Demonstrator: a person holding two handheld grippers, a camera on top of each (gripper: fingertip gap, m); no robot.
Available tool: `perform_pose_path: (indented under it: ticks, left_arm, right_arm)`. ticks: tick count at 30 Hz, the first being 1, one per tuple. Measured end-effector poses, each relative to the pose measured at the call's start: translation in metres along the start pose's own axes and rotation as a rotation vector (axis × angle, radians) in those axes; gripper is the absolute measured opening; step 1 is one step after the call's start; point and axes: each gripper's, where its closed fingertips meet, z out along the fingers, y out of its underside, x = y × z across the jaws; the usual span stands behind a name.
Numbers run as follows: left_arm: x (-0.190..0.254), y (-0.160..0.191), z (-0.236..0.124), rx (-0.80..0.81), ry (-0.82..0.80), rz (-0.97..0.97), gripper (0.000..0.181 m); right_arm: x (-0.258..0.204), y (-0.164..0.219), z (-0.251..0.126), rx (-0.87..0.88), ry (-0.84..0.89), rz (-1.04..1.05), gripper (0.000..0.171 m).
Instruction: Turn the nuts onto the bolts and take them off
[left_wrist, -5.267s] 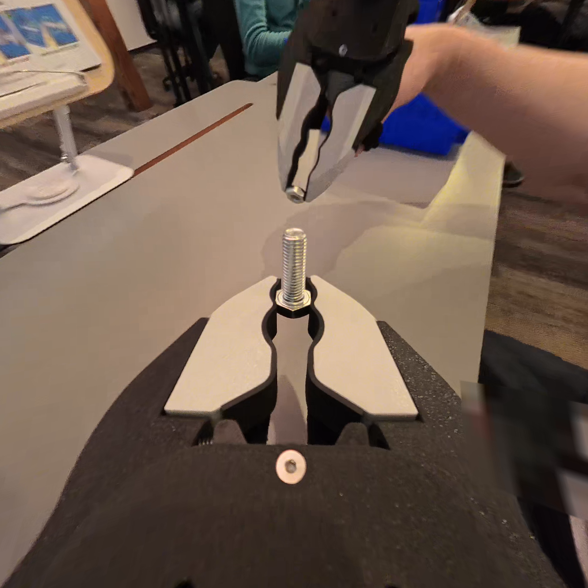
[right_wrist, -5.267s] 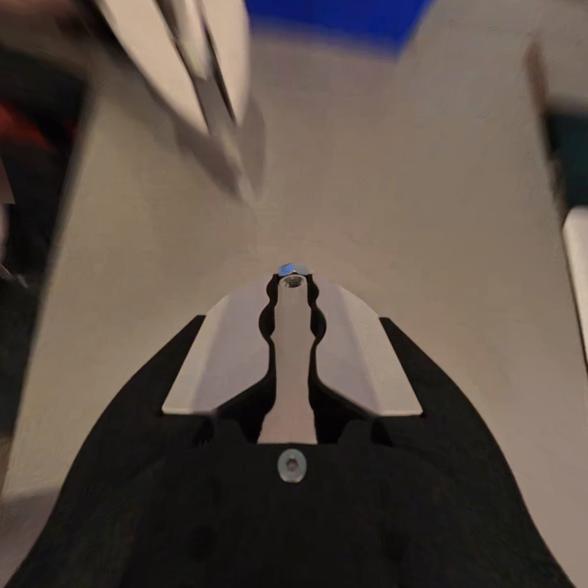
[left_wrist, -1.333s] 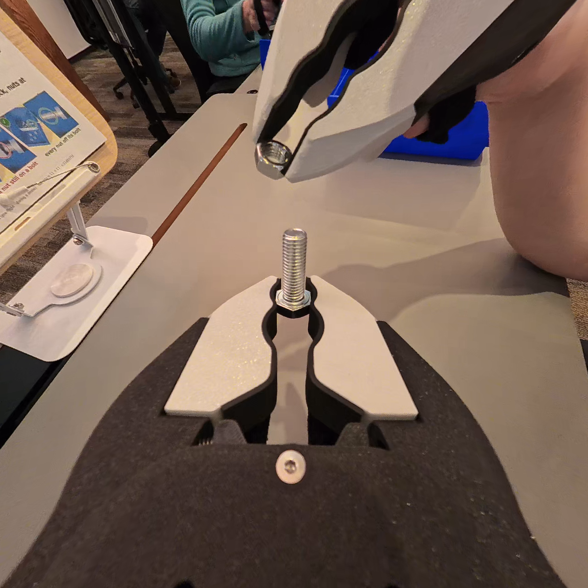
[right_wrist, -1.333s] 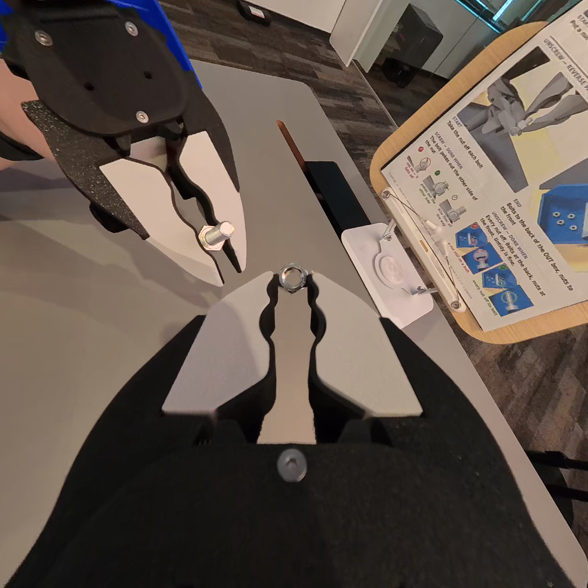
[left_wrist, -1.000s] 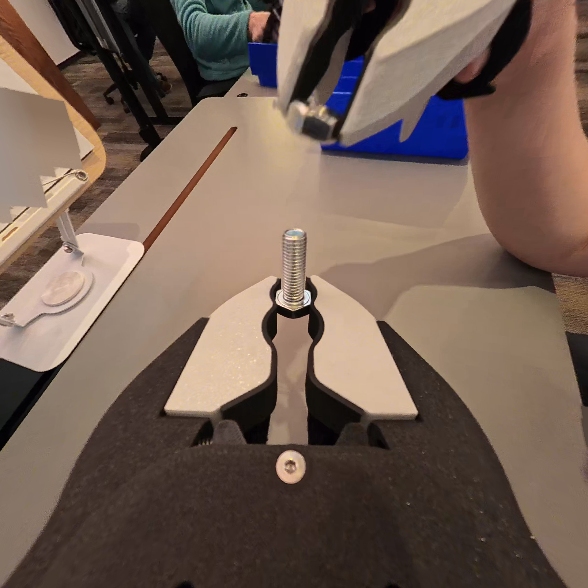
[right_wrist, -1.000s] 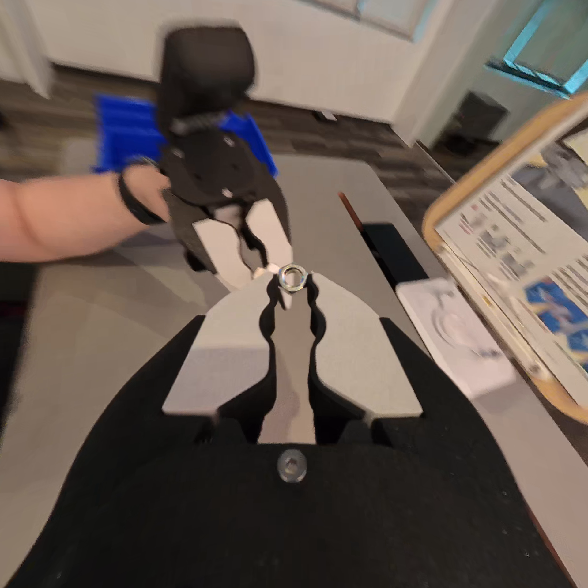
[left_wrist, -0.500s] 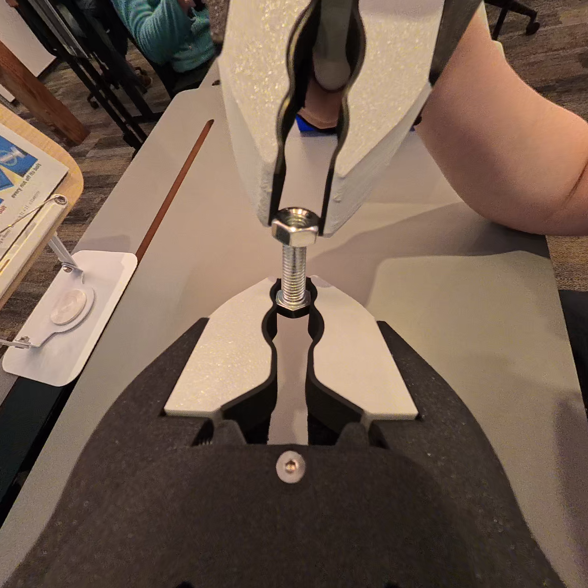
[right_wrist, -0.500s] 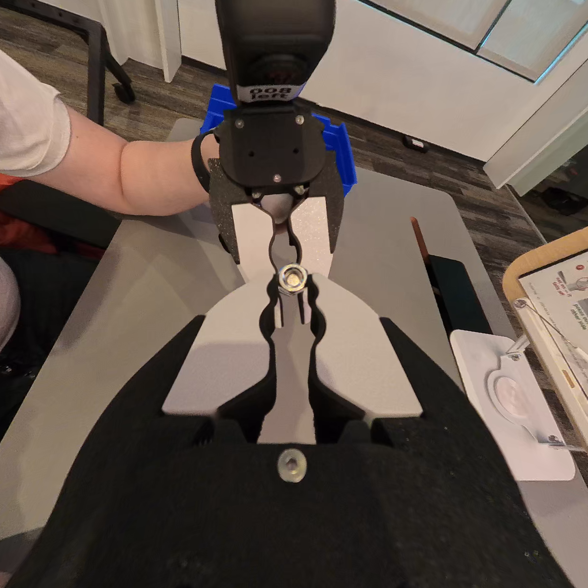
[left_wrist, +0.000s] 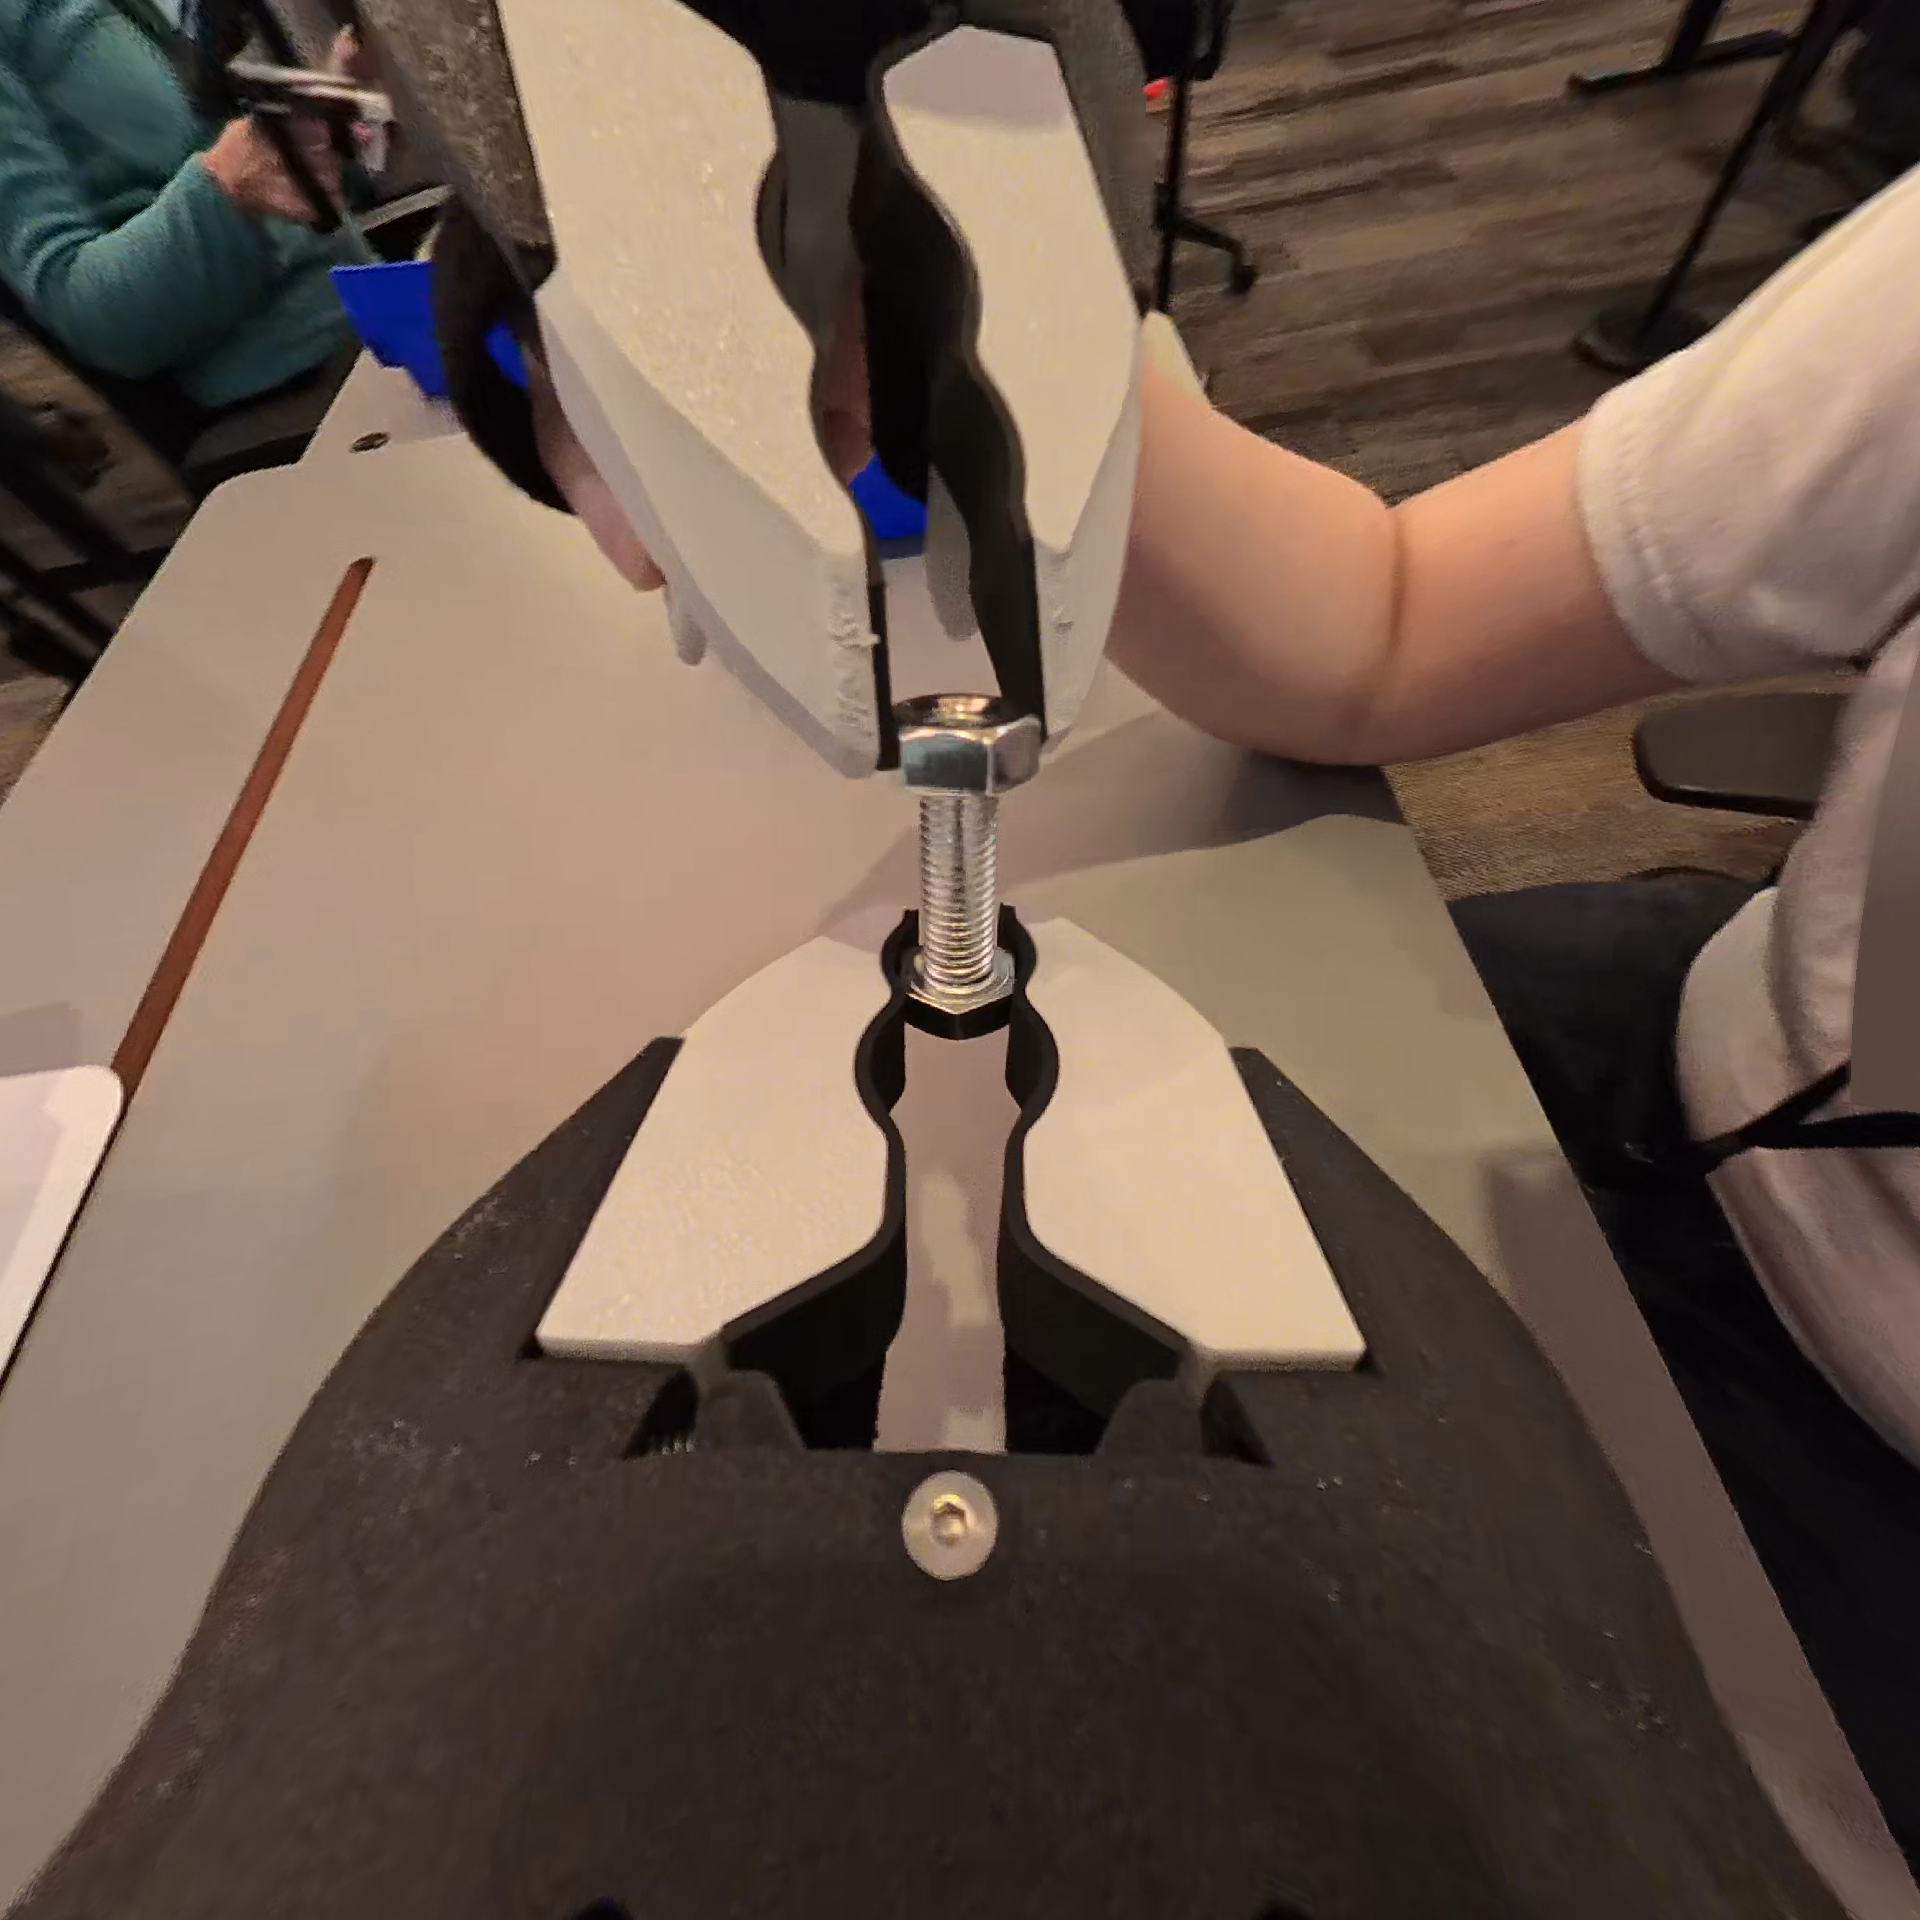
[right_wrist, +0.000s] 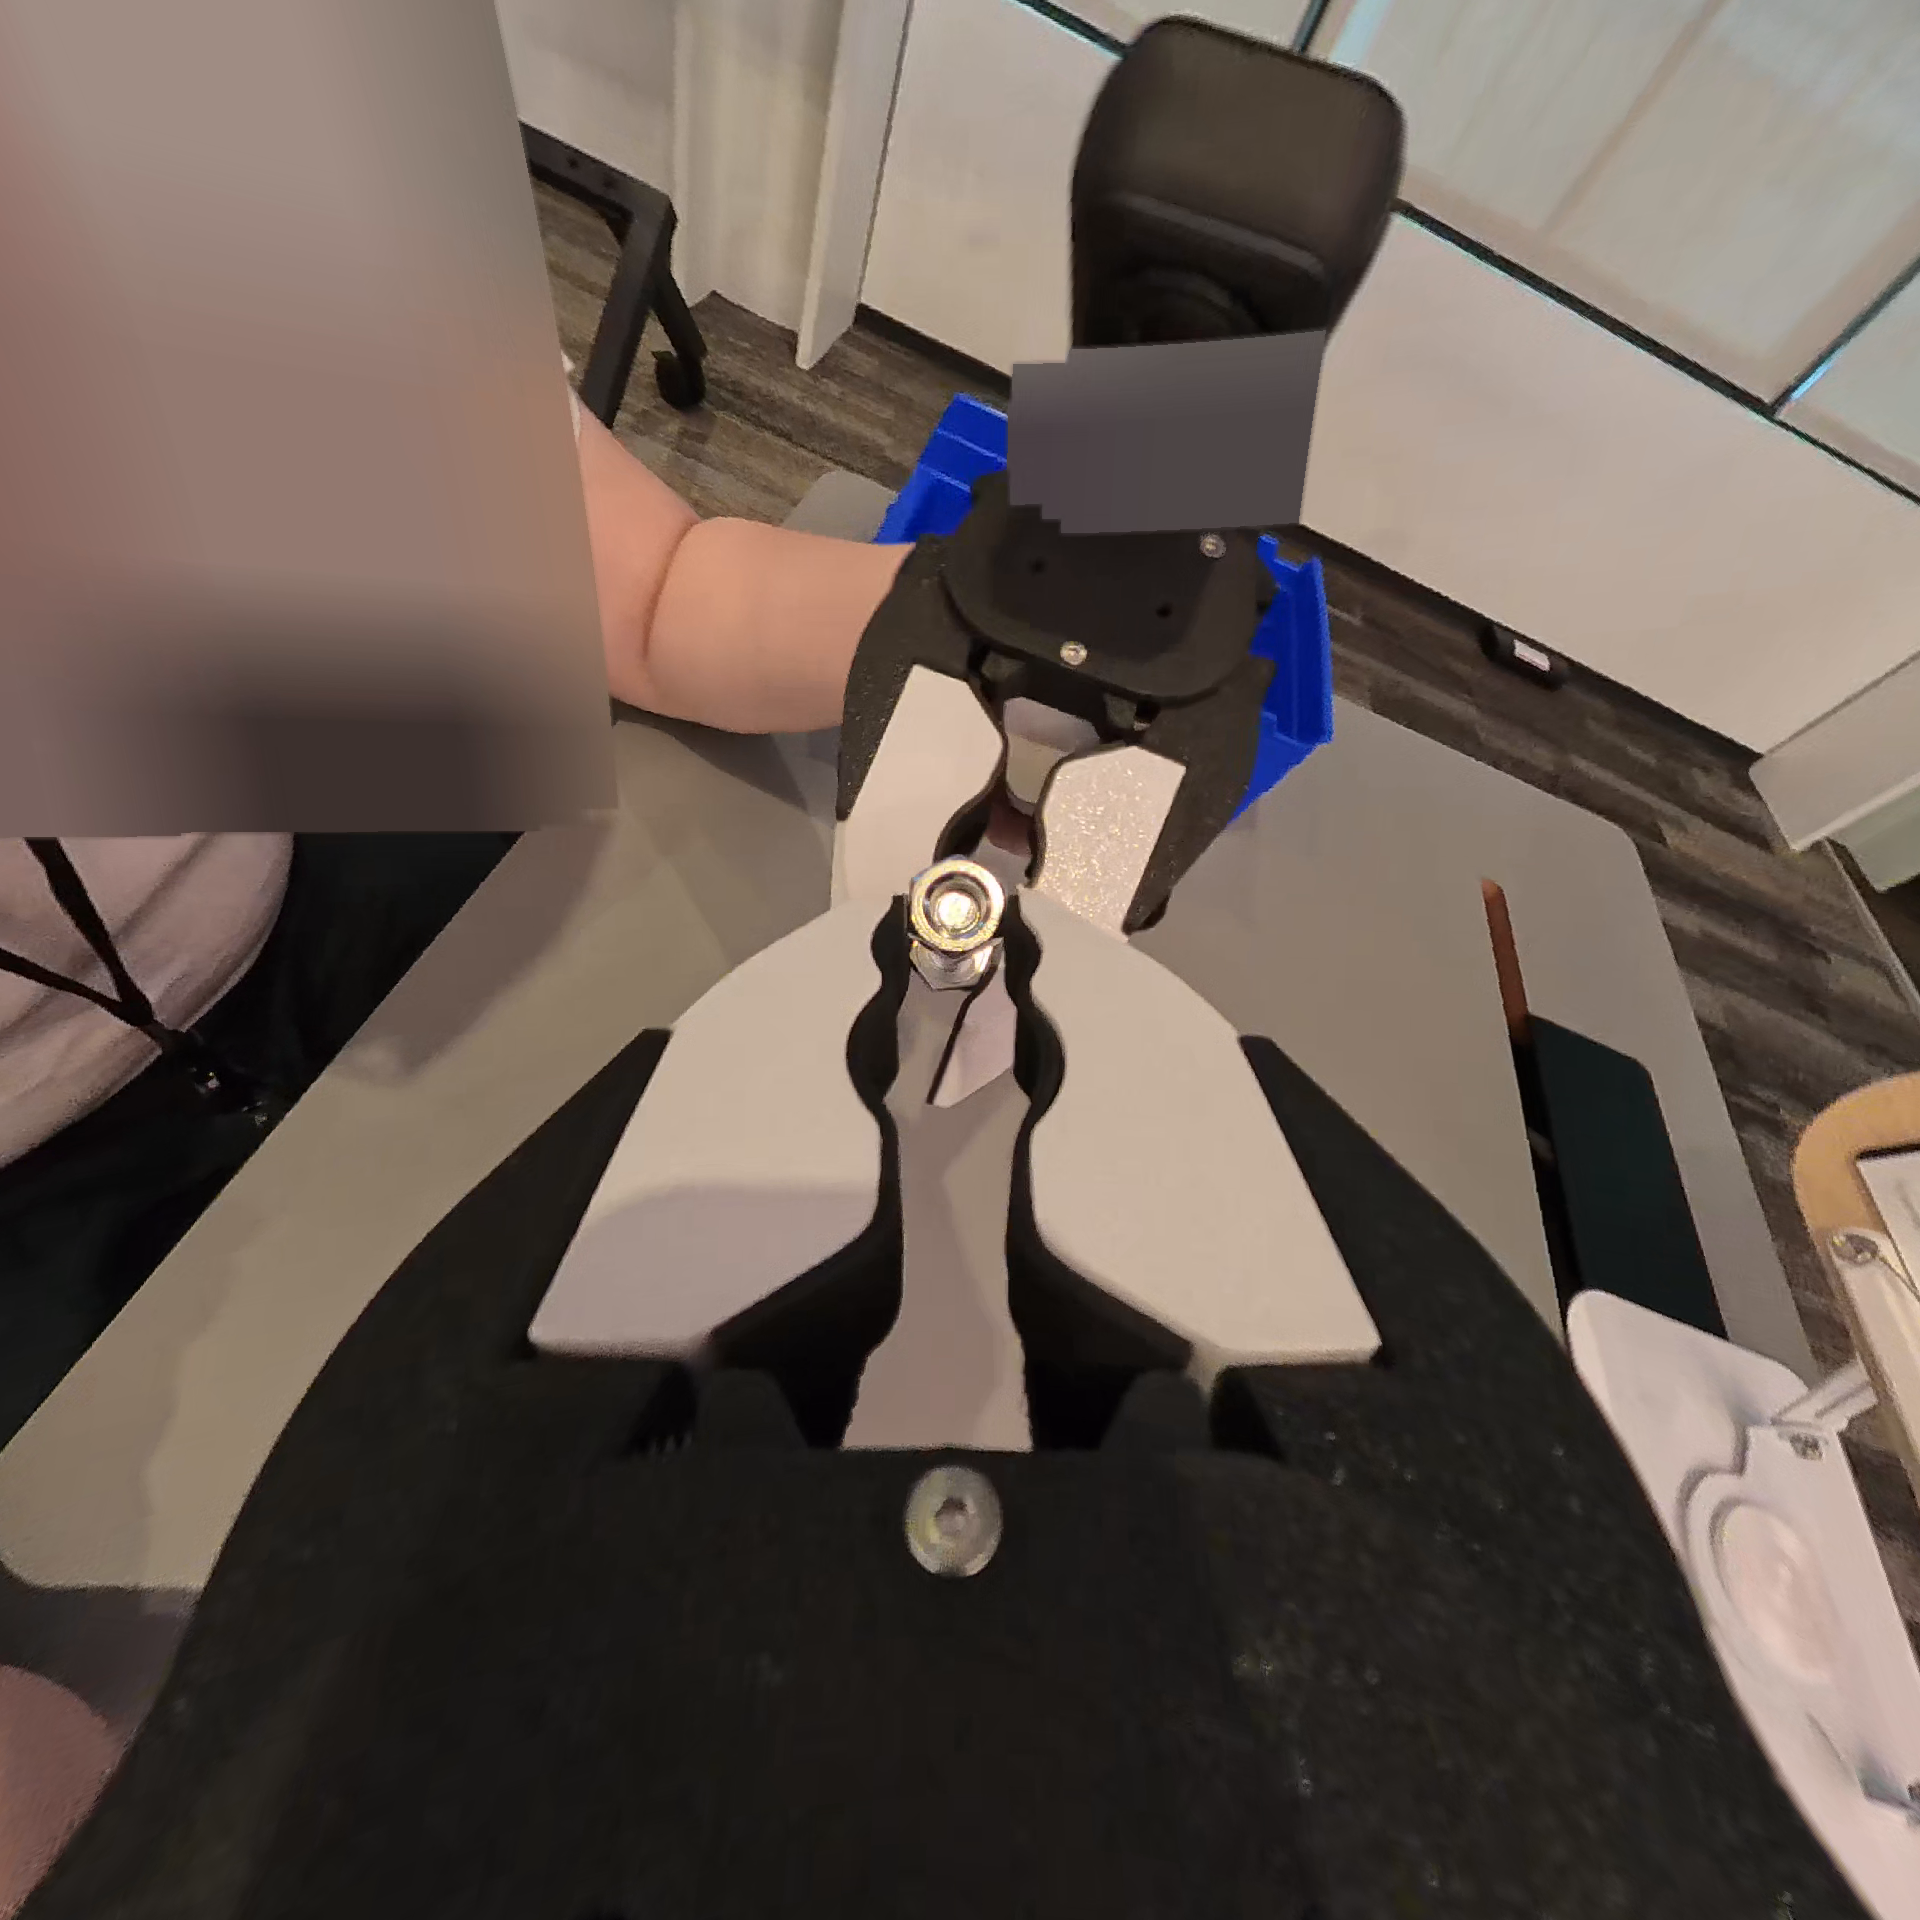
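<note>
My left gripper (left_wrist: 956, 987) is shut on the hex head of a silver bolt (left_wrist: 958, 894) and holds it upright above the grey table (left_wrist: 468, 831), thread pointing up. My right gripper (left_wrist: 961, 727) comes down from above, shut on a silver nut (left_wrist: 966, 753) that sits on the top end of the thread. In the right wrist view the right gripper (right_wrist: 951, 925) holds the nut (right_wrist: 951, 909) with the bolt's end showing in its hole, and the left gripper (right_wrist: 997, 862) stands just behind and under it.
A blue bin (right_wrist: 1288, 665) stands at the table's far end, also seen in the left wrist view (left_wrist: 395, 312). A white stand base (right_wrist: 1766, 1558) with a wooden board (right_wrist: 1870, 1143) is at the table's side. A person's arm (left_wrist: 1351, 623) reaches in; another person in teal (left_wrist: 125, 260) sits beyond. Left tips to right tips: about 5 cm.
My right gripper brought the nut from above and aside down onto the bolt's tip. Since half a second ago it has tilted a little, with the nut on the thread end. The left gripper held still.
</note>
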Motion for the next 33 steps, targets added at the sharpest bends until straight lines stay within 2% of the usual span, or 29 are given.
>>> perform_pose_path:
  ticks: [6, 12, 16, 20, 27, 33]
  left_arm:
    - [0.029, -0.005, -0.001, 0.043, 0.172, 0.032, 0.014]
    - [0.0, -0.013, -0.009, 0.075, 0.002, -0.019, 0.014]
    - [-0.024, -0.003, -0.015, 0.001, -0.163, -0.031, 0.014]
    - [-0.038, -0.009, -0.023, 0.03, -0.258, -0.089, 0.014]
    - [-0.061, -0.003, -0.037, -0.089, -0.528, -0.038, 0.014]
    - [-0.061, -0.008, -0.041, -0.07, -0.554, -0.075, 0.014]
  right_arm:
    - [-0.021, -0.011, 0.005, -0.01, -0.054, -0.087, 0.017]
    - [0.005, -0.014, 0.001, -0.04, 0.105, 0.027, 0.017]
    - [0.023, -0.006, 0.003, -0.094, 0.202, 0.105, 0.017]
    - [0.038, -0.011, 0.002, -0.035, 0.264, 0.204, 0.017]
    - [0.053, -0.01, 0.003, -0.035, 0.36, 0.319, 0.017]
    - [0.055, -0.016, 0.003, -0.002, 0.392, 0.351, 0.017]
